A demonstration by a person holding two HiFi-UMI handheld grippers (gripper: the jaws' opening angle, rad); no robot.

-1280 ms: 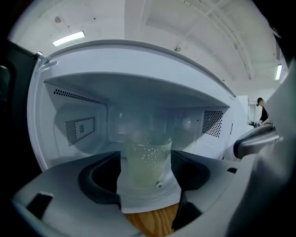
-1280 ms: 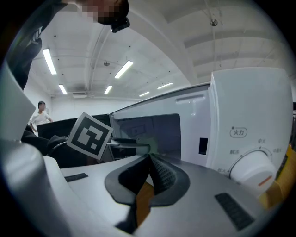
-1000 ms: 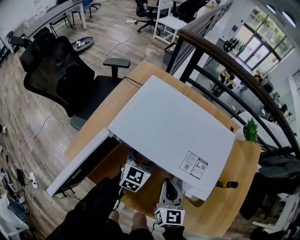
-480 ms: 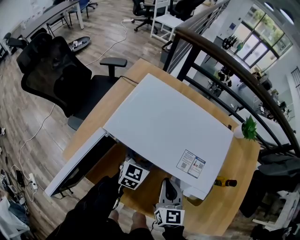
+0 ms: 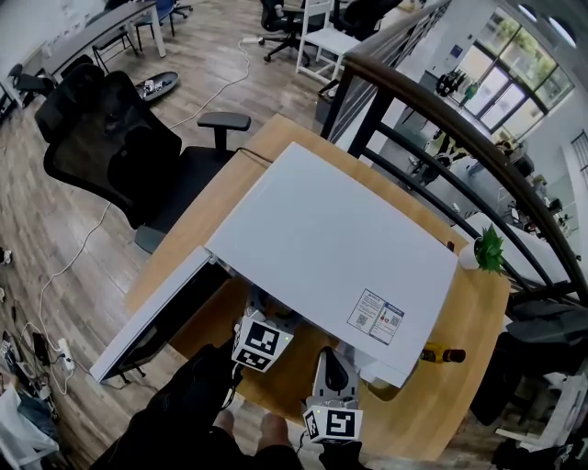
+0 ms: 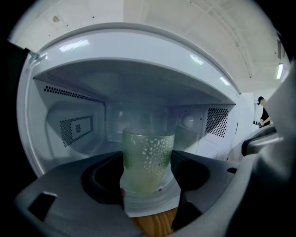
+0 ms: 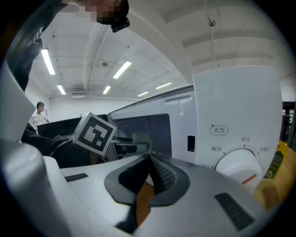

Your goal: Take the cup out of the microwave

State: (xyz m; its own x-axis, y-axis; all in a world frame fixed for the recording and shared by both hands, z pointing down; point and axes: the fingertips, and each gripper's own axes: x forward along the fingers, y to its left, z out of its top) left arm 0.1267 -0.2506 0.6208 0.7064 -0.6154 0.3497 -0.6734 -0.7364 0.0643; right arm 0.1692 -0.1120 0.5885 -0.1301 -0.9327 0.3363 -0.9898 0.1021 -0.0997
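Fingers (image 6: 105, 181) on cup (image 6: 148, 159), inside microwave (image 6: 138, 55)

Left gripper (image 5: 265, 317) and right gripper (image 5: 332, 360) — pale grey moulded shells with black-lined recesses behind the jaws. The right gripper's inner pads (image 7: 162, 175) are finely ribbed. Each gripper carries a white marker cube (image 5: 258, 344) printed with black square patterns. The person's sleeves (image 5: 179, 413) — black, matt fabric.

Place was open-plan office. Black mesh swivel chair (image 5: 110, 147) stood by wooden table (image 5: 197, 216); rolling chairs (image 5: 280, 20) and long desk (image 5: 92, 32) beyond; cable (image 5: 216, 96) trailed over plank floor (image 5: 55, 220); strip lights (image 7: 121, 69) lined ceiling.
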